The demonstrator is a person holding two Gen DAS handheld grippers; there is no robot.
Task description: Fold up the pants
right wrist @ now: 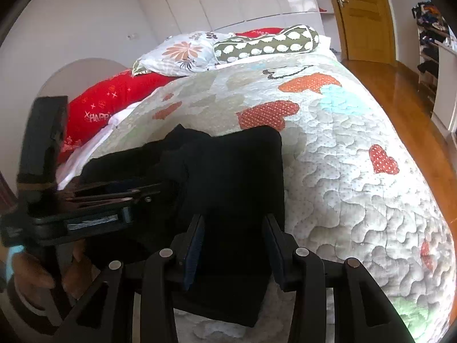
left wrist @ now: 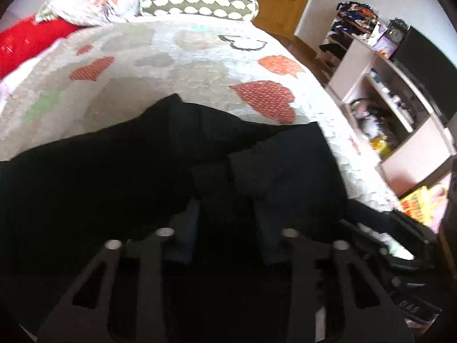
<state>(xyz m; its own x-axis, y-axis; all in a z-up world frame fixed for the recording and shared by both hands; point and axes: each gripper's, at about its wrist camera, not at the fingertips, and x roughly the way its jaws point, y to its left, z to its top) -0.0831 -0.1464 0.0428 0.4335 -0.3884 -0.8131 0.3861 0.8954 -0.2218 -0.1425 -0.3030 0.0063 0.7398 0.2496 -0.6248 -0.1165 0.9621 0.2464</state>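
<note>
The black pants (right wrist: 228,177) lie on the quilted bedspread (right wrist: 357,171), at its near end, well short of the pillows (right wrist: 182,54) at the head of the bed. They look already doubled into a compact block with squared far corners, probably so the next fold can shorten it.

The right gripper (right wrist: 234,243) hangs over the pants' near edge with its jaws spread and cloth lying between them; the pads do not seem to press, so this reads as a grip being set up or let go.

The left gripper (left wrist: 225,223) is buried in dark fabric. From its own camera, black on black, I cannot tell whether its jaws are pinching the bunched fold between them.

The right wrist view alone shows that tool from outside, at the pants' left side, with a hand (right wrist: 31,274) beneath it. The left wrist view alone shows cluttered shelves (left wrist: 385,108) beyond the pants' right.
</note>
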